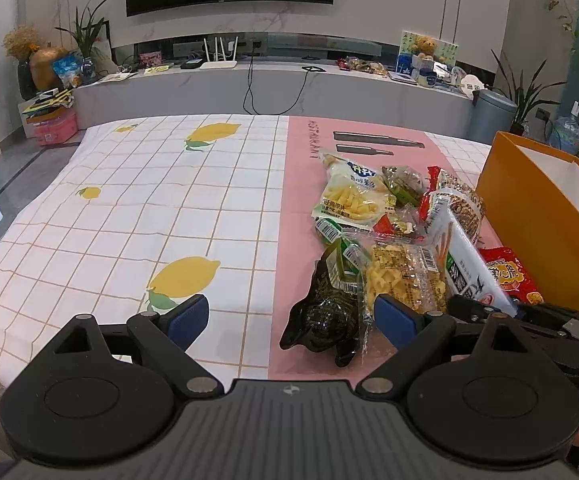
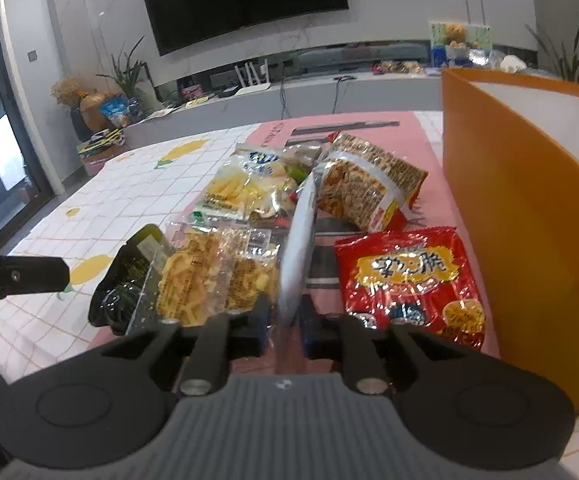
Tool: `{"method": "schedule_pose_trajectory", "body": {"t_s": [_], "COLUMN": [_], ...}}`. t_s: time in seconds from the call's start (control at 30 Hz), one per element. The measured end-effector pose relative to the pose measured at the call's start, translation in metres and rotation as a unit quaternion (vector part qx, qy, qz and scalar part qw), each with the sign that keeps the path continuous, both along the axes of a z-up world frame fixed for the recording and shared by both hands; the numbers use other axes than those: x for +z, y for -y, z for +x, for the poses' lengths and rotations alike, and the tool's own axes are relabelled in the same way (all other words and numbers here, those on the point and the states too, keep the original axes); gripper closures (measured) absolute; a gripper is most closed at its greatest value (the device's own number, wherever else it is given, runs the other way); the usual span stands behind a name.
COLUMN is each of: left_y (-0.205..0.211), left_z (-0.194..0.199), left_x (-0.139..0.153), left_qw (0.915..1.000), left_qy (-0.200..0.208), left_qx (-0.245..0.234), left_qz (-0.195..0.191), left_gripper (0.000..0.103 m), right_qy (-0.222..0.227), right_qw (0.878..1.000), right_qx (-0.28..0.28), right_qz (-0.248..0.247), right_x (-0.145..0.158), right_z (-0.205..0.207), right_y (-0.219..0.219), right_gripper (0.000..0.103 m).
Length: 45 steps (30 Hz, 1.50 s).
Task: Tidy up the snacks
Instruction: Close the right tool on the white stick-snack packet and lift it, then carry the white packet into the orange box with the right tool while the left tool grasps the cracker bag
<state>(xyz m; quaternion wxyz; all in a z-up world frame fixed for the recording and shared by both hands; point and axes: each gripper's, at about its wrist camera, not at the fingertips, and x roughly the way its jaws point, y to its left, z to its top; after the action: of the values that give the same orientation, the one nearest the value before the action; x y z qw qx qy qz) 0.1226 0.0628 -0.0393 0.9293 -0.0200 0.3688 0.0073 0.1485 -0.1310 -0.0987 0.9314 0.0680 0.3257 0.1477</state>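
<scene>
A heap of snack packets lies on the pink strip of the tablecloth. My right gripper is shut on a white packet, which stands on edge between its blue pads. That packet leans beside the orange box. A red packet lies just right of it, and a clear bag of yellow crisps lies left. My left gripper is open, with a dark green packet lying on the cloth between and ahead of its fingers.
The orange box, white inside, stands open at the right of the heap. A fries bag and a brown patterned packet lie farther back. White lemon-print cloth spreads to the left. A TV bench with plants runs along the far wall.
</scene>
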Motion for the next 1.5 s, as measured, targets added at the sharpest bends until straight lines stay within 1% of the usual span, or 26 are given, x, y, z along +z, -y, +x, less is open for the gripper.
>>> {"method": "schedule_pose_trajectory", "body": {"t_s": [0.07, 0.13, 0.17, 0.23, 0.37, 0.5, 0.6, 0.67, 0.73, 0.77, 0.83, 0.87, 0.97, 1.07, 1.1, 1.17, 1.2, 1.27, 1.37, 1.43, 1.5], "left_y": [0.001, 0.002, 0.003, 0.006, 0.013, 0.013, 0.015, 0.017, 0.018, 0.018, 0.021, 0.023, 0.033, 0.044, 0.047, 0.056, 0.058, 0.063, 0.07, 0.077, 0.084], "left_z": [0.0, -0.001, -0.001, -0.002, -0.003, 0.001, 0.006, 0.012, 0.016, 0.021, 0.03, 0.035, 0.052, 0.061, 0.061, 0.06, 0.06, 0.061, 0.07, 0.073, 0.074], "left_x": [0.0, -0.001, -0.001, -0.002, -0.005, -0.007, -0.005, -0.002, 0.0, 0.0, -0.002, -0.004, -0.014, -0.027, -0.029, -0.03, -0.03, -0.032, -0.04, -0.046, -0.05], "left_qw": [1.0, 1.0, 1.0, 0.9999, 0.9996, 0.9996, 0.9997, 0.9987, 0.9977, 0.9973, 0.9973, 0.9974, 0.9946, 0.9919, 0.9921, 0.9937, 0.9939, 0.9934, 0.9897, 0.9899, 0.9907], "left_qy": [-0.001, -0.002, -0.003, -0.001, -0.001, -0.007, -0.007, -0.012, -0.012, -0.013, -0.014, -0.019, -0.051, -0.083, -0.082, -0.079, -0.081, -0.084, -0.101, -0.102, -0.093], "left_qx": [0.001, -0.001, -0.003, -0.01, -0.019, -0.02, -0.023, -0.048, -0.061, -0.063, -0.059, -0.054, -0.075, -0.08, -0.081, -0.075, -0.072, -0.074, -0.091, -0.093, -0.097], "left_qz": [-0.001, 0.0, 0.001, 0.008, 0.022, 0.017, 0.004, -0.007, -0.025, -0.035, -0.043, -0.042, -0.049, -0.054, -0.051, -0.026, -0.021, -0.026, -0.044, -0.033, -0.021], "left_gripper": [0.0, 0.0, 0.0, 0.0, 0.0, 0.0, 0.0, 0.0, 0.007, 0.008, 0.011, 0.011, 0.013, 0.016, 0.016, 0.015, 0.012, 0.012, 0.008, 0.006, 0.0], "right_qy": [0.017, 0.03, 0.036, 0.048, 0.065, 0.1, 0.116, 0.126, 0.133, 0.133, 0.135, 0.133, 0.127, 0.126, 0.125, 0.121, 0.119, 0.116, 0.117, 0.117, 0.114], "right_qw": [1.0, 0.999, 0.998, 0.997, 0.996, 0.994, 0.992, 0.991, 0.99, 0.99, 0.99, 0.991, 0.992, 0.992, 0.992, 0.992, 0.993, 0.993, 0.993, 0.993, 0.993], "right_qx": [-0.009, -0.019, -0.021, -0.022, -0.029, -0.015, -0.006, -0.001, 0.0, -0.001, -0.004, -0.006, -0.012, -0.017, -0.018, -0.02, -0.019, -0.018, -0.018, -0.022, -0.026], "right_qz": [-0.013, -0.03, -0.04, -0.056, -0.049, -0.05, -0.039, -0.039, -0.037, -0.035, -0.028, -0.025, -0.013, -0.006, -0.004, 0.002, 0.006, 0.012, 0.011, 0.013, 0.017], "right_x": [0.001, 0.001, 0.001, 0.001, 0.008, 0.027, 0.041, 0.05, 0.057, 0.06, 0.064, 0.065, 0.067, 0.07, 0.07, 0.07, 0.07, 0.069, 0.07, 0.071, 0.07], "right_z": [-0.001, -0.002, -0.002, -0.003, -0.008, -0.019, -0.028, -0.034, -0.04, -0.042, -0.047, -0.049, -0.052, -0.051, -0.05, -0.049, -0.048, -0.049, -0.05, -0.049, -0.048], "right_y": [-0.003, -0.006, -0.007, -0.011, -0.007, -0.005, -0.002, 0.0, 0.004, 0.007, 0.014, 0.017, 0.025, 0.029, 0.03, 0.03, 0.031, 0.031, 0.032, 0.034, 0.036], "right_gripper": [0.074, 0.083, 0.093, 0.096, 0.096, 0.097, 0.097, 0.097, 0.097, 0.097, 0.097, 0.097, 0.097, 0.097, 0.097, 0.097, 0.097, 0.097, 0.097, 0.097, 0.097]}}
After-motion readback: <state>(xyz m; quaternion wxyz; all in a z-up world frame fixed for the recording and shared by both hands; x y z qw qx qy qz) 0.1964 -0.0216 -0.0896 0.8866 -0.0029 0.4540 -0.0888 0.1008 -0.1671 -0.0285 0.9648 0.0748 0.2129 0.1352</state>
